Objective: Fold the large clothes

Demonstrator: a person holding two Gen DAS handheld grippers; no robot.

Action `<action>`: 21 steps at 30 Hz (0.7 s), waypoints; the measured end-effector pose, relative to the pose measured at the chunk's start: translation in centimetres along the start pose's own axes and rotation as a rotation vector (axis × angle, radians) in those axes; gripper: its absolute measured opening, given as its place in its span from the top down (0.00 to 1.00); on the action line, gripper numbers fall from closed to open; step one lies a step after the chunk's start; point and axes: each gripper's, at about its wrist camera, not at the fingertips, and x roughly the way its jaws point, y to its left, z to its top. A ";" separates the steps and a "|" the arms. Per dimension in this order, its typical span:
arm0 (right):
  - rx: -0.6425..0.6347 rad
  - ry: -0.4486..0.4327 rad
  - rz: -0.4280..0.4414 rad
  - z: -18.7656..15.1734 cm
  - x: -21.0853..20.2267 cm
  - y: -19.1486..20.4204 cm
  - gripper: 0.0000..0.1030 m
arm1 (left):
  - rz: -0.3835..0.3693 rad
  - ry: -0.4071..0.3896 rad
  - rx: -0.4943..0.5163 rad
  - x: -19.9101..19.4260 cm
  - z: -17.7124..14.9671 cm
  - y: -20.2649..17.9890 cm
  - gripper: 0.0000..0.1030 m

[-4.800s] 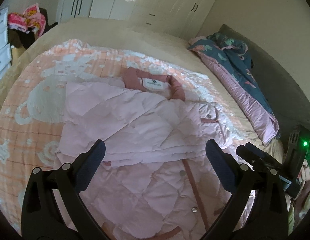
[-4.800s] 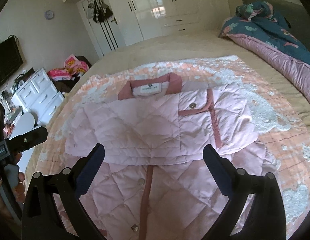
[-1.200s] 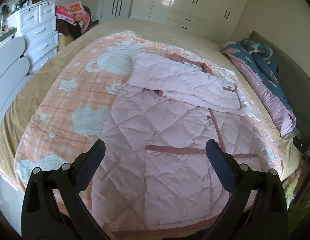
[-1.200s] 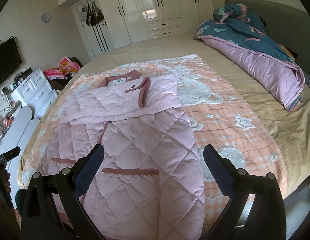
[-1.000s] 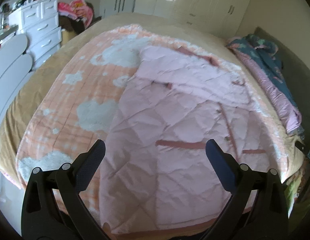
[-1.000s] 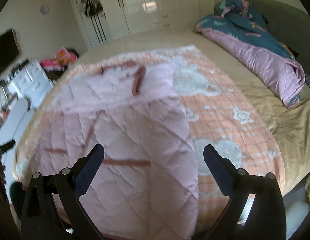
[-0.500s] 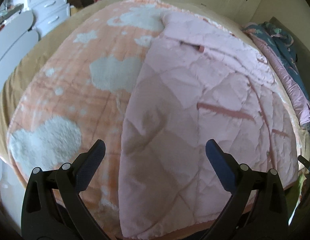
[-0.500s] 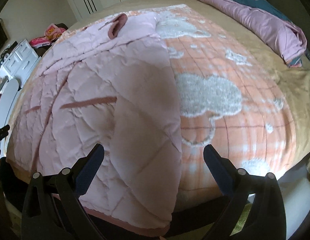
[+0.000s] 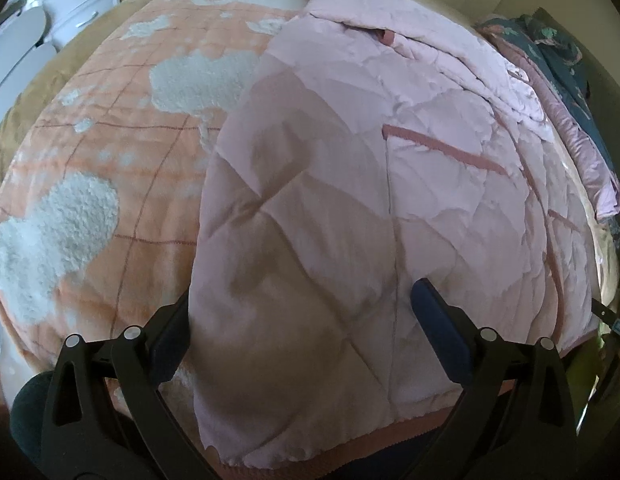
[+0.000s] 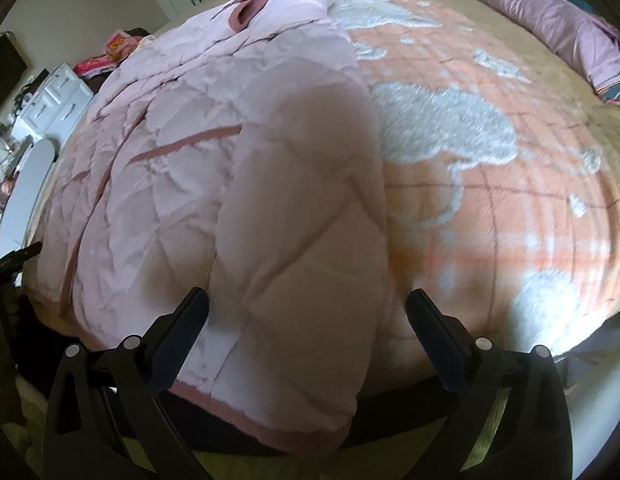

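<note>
Both grippers have dropped low to the foot of the bed since half a second ago, and the coat [image 9: 350, 208] now fills each view, much closer than before. It is a pink quilted coat, puffy and crinkled, stitched in diamonds, with darker pink trim along the hem and a pocket band; it lies flat on a peach fleece blanket [image 9: 109, 160] with fluffy white patches, its hem draped over the bed's edge.

Left gripper [image 9: 299, 320] is spread wide, nothing clamped; the coat's left hem corner sits between its fingers, the left finger [image 9: 169, 344] right at the coat's side edge.

Right gripper [image 10: 307, 318] is wide open too, gripping nothing; the coat's right hem corner bulges between the fingers, with its side edge inside the right finger [image 10: 434, 328] and blanket showing there.

Far off lies a purple duvet [image 10: 550, 16].
</note>
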 end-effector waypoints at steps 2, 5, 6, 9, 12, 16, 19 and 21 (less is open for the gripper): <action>-0.003 -0.003 0.008 -0.6 -0.1 0.1 0.05 | -0.002 0.003 0.002 0.0 -0.1 0.1 0.09; 0.022 -0.012 0.066 -1.4 -0.3 0.2 0.23 | -0.001 0.005 0.007 -0.1 -0.3 0.1 0.09; 0.025 -0.016 0.070 -1.6 -0.4 0.2 0.23 | 0.000 0.006 0.010 -0.1 -0.4 0.1 0.09; 0.020 -0.006 0.083 -2.1 -0.1 0.3 0.24 | 0.005 0.011 0.022 -0.2 -0.7 0.0 0.09; 0.047 0.003 0.120 -2.6 0.2 -0.2 0.24 | 0.004 0.005 0.017 -0.4 -1.0 0.1 0.09; 0.022 -0.029 0.164 -2.8 -0.7 0.2 0.58 | -0.004 -0.001 0.015 -0.7 -1.5 0.2 0.09; 0.019 -0.083 0.198 -2.6 -2.3 0.7 0.71 | -0.003 -0.005 0.017 -0.9 -1.7 -0.1 0.09; 0.016 -0.114 0.226 -2.3 -3.2 0.9 0.73 | -0.005 -0.007 0.024 -1.0 -1.8 -0.3 0.09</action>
